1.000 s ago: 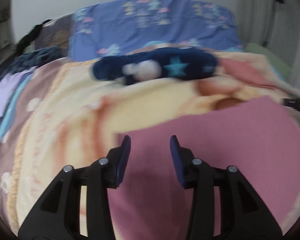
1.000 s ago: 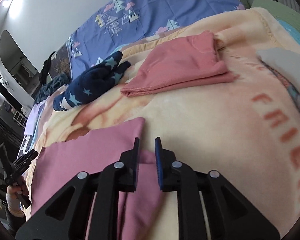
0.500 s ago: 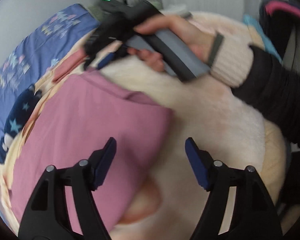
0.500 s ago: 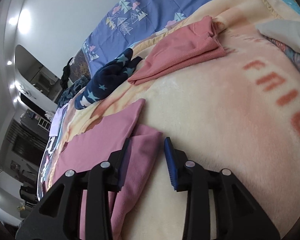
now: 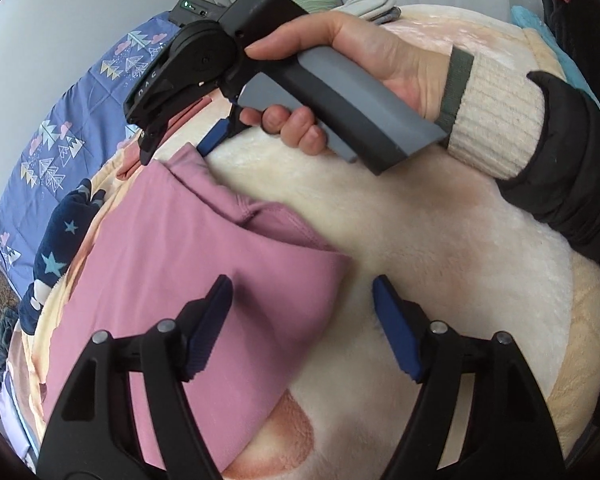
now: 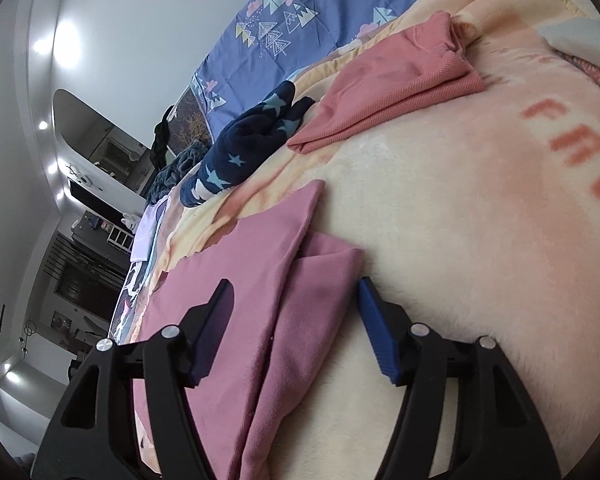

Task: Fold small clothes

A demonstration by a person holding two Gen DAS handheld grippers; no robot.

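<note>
Garment, pink (image 5: 188, 264): folded on cream blanket (image 5: 440, 248), its corner between the closing, non-gripping fingers of left gripper (image 5: 302, 300). Right gripper (image 6: 296, 308) is opening, straddling the garment's folded edge, released. Left view alone shows the hand (image 5: 356, 64) at 12 o'clock (right view: coral top (image 6: 392, 92)).

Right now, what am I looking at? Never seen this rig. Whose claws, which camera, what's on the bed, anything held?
No robot: a person holds a hand-grip clamp in each hand, each with a fisheye camera looking along its fingers.

The left view shows the left gripper below, and the person's right hand holding the other tool. The right view shows the right gripper.

On the cream blanket lie a pink garment, partly folded, a folded salmon top and a navy star-print piece.

Nothing is gripped. Each gripper's jaws straddle an edge of the pink garment; the right's are opening, the left's easing closed.
</note>
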